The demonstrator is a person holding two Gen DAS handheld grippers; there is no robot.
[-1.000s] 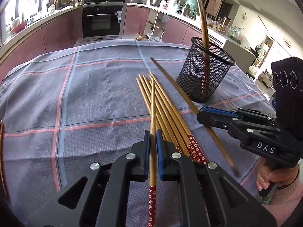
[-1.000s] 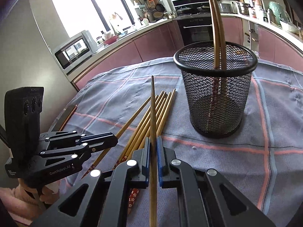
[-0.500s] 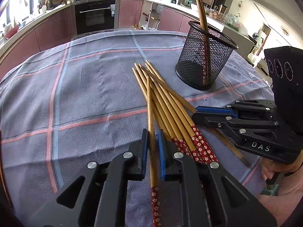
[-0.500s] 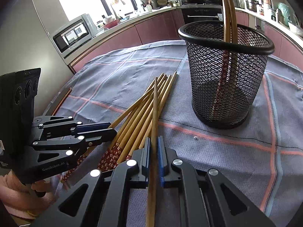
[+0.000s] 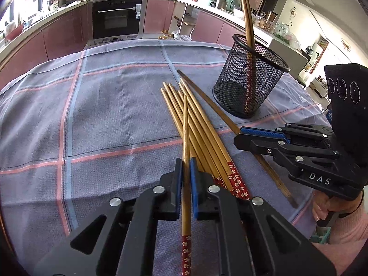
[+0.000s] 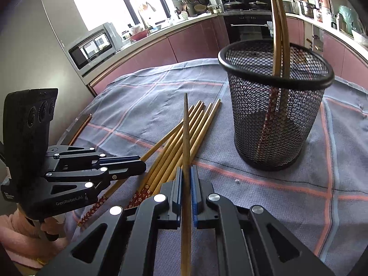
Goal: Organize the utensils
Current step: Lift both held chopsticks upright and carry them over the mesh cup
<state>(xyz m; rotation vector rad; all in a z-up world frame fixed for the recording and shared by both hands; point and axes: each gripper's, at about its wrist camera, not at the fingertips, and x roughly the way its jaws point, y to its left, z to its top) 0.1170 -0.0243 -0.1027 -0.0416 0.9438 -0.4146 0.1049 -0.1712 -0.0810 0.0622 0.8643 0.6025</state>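
Left wrist view: the left gripper is seen pressed together on a light bamboo chopstick, which is pinched between the blue pads at about mid-length; its red flowered end is carried back beneath the black fingers and its tip is held above the pile. In the right wrist view the right gripper is likewise closed on a darker brown chopstick, whose pointed tip is raised over the pile while its rear end is cut off by the lower frame edge.

A grey woven tablecloth with pink and blue stripes is spread over the table. On it a black wire-mesh cup, round and tapering slightly, stands upright; two chopsticks are leaned inside it, their tops cut off at the frame edge in the right wrist view and their lower parts only dimly seen through the mesh.

Beside the cup, a loose fan of bamboo chopsticks is laid flat, their red patterned ends nearest the grippers. How many lie there cannot be counted with certainty, since several are overlapped and partly covered by the fingers. The far side of the cup's base is hidden by its own wall. A hand in a pink sleeve is partly visible under the right gripper.
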